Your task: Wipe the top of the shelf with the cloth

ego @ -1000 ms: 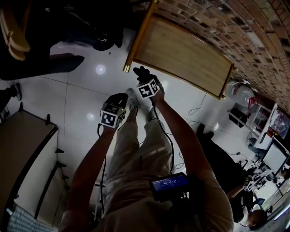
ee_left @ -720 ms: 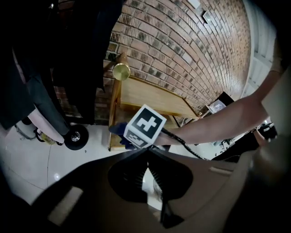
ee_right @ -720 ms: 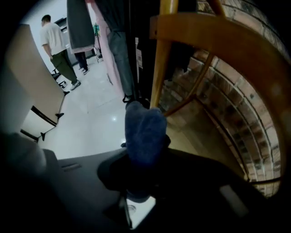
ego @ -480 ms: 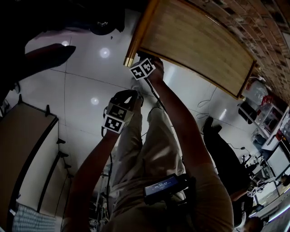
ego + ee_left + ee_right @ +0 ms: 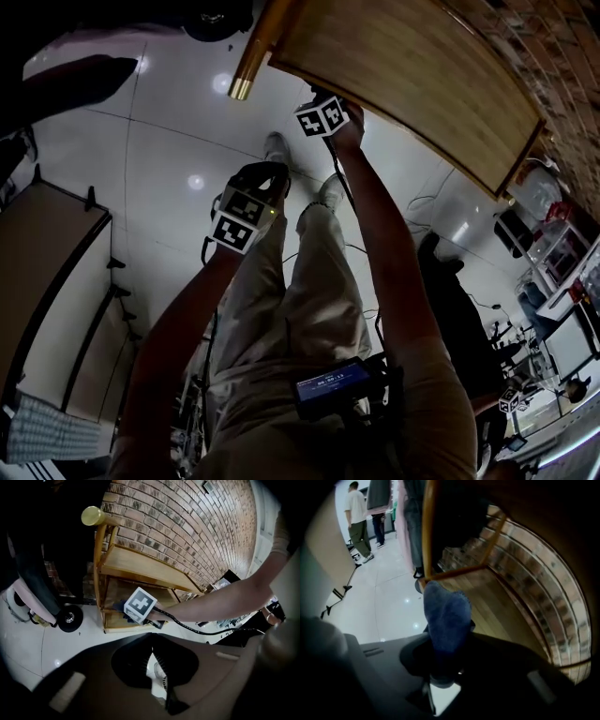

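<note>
The wooden shelf [image 5: 403, 75] stands against a brick wall [image 5: 187, 522]. My right gripper [image 5: 317, 97] is at the shelf's front edge near its left post, its jaws partly hidden under the top board. It is shut on a blue cloth [image 5: 446, 616], which sticks out past the fingertips of the right gripper [image 5: 445, 646] toward a wooden board [image 5: 501, 602] with a dark board overhead. From the side, its marker cube [image 5: 139, 604] sits level with a lower board, below the shelf top [image 5: 140, 559]. My left gripper [image 5: 267, 171] hangs lower over the floor, and the left gripper [image 5: 151, 641] is shut and holds nothing.
A brass-capped post [image 5: 242, 86] marks the shelf's left front corner. A caster wheel [image 5: 69, 617] sits on the white floor left of the shelf. A dark panel on stands [image 5: 47, 281] is at left, cables [image 5: 431, 202] and desks with screens [image 5: 562, 272] at right. People [image 5: 358, 520] stand far off.
My right gripper has moved forward and right with the cloth, from in front of the corner post to under the shelf's front edge. The left gripper has stayed low.
</note>
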`<state>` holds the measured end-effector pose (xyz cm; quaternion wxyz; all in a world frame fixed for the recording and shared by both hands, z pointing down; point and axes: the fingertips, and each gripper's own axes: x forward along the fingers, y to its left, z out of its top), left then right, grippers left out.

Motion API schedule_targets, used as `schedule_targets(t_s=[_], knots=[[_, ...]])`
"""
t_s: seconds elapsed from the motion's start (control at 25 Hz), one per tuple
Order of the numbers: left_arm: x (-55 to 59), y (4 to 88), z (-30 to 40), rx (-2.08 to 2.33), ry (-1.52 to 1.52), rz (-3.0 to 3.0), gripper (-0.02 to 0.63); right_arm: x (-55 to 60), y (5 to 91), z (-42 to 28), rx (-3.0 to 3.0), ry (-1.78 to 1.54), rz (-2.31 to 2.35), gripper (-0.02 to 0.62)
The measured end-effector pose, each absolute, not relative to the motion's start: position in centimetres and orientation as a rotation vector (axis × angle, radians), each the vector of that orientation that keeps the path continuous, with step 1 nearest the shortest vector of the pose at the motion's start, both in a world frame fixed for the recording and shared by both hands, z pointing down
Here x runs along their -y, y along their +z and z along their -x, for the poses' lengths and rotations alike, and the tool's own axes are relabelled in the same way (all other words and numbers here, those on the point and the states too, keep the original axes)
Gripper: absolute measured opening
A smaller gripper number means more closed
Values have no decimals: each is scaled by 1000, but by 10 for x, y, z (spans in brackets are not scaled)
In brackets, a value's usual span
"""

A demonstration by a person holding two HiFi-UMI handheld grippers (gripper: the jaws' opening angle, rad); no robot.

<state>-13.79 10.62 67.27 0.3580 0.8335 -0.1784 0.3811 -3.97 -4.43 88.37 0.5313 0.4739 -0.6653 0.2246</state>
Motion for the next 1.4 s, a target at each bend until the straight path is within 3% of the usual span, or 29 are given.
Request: schedule_targets(t_s=[0.52,0.68,0.88,1.08,1.4], knots=[[-160,667,36,348,951,-2170,0,-179,893,-316,1050,705,-1337,107],[-180,669,17,310,971,-2177,0,-223,899,-376,952,790,-1326,106],[-194,678,1,296,1016,-2198,0,-219,887,-361,1038,831,-1390,106],[-199,659,-8,313,1044,-2221,0,-229,854,-271,1237,908,-1365,106],[-201,553,4,443,987,-2266,0,-244,692,-152,1610,1193,-1439,106]])
